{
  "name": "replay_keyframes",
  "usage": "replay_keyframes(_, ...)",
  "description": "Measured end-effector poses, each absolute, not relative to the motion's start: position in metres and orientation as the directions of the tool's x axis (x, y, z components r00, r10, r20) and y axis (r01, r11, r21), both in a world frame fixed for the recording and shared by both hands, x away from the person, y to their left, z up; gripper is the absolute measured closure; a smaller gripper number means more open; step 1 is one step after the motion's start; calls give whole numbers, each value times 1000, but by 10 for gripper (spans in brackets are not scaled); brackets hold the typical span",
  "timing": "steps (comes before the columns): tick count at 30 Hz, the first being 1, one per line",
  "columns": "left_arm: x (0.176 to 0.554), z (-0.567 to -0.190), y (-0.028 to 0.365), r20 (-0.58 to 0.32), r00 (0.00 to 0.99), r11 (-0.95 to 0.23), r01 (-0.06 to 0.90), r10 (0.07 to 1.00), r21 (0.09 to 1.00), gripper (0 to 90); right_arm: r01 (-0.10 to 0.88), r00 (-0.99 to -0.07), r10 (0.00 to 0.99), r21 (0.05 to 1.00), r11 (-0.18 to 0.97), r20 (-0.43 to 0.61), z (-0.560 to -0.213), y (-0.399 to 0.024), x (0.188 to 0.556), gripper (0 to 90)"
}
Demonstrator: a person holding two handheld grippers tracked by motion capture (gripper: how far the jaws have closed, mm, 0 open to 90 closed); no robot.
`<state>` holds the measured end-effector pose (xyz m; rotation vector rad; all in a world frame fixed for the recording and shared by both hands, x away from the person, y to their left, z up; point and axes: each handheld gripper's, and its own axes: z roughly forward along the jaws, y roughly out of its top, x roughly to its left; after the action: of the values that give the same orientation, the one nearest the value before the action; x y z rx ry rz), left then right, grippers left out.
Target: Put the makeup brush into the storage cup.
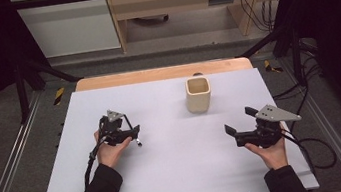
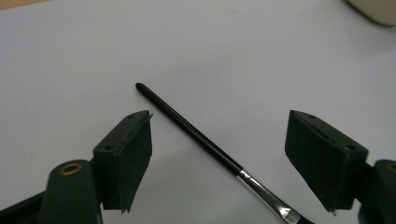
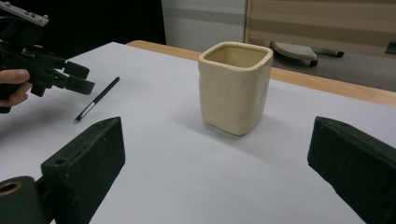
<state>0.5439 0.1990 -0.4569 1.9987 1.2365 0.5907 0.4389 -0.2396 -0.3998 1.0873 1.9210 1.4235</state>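
Left gripper (image 2: 219,154), jaws wide, straddles our brush (image 2: 196,133) at lower centre; we judge closing unevenly could roll it away.

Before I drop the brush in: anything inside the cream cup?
The cream cup stands upright and open; its upper inner walls look bare. The bottom is hidden by its rim, so I cannot tell.

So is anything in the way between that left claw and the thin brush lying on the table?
Nothing visible. The left claw is open right over the brush, which lies flat on the white table between its jaws. The cream cup stands well off to the side.
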Motion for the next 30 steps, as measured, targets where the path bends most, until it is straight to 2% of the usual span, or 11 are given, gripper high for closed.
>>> replay_keyframes(3, 545, -459, 198, 25, 431, -298, 581, 902, 757, 325, 301, -550, 833, 945, 128, 62, -400, -239, 439, 45)
replay_keyframes(6, 546, -461, 198, 31, 430, -305, 585, 902, 751, 364, 298, -552, 832, 945, 131, 59, -400, -240, 439, 45)
replay_keyframes(8, 548, -465, 197, 25, 456, -324, 591, 890, 738, 418, 295, -554, 831, 946, 132, 57, -400, -240, 439, 45)
replay_keyframes(14, 550, -470, 193, 64, 462, -357, 582, 885, 731, 432, 297, -554, 831, 946, 130, 60, -399, -240, 439, 45)
replay_keyframes(20, 551, -473, 192, 38, 478, -355, 594, 877, 722, 447, 297, -554, 830, 946, 129, 61, -399, -240, 439, 46)
replay_keyframes(30, 551, -475, 189, 22, 470, -349, 622, 882, 701, 539, 299, -553, 831, 946, 124, 66, -399, -241, 438, 46)
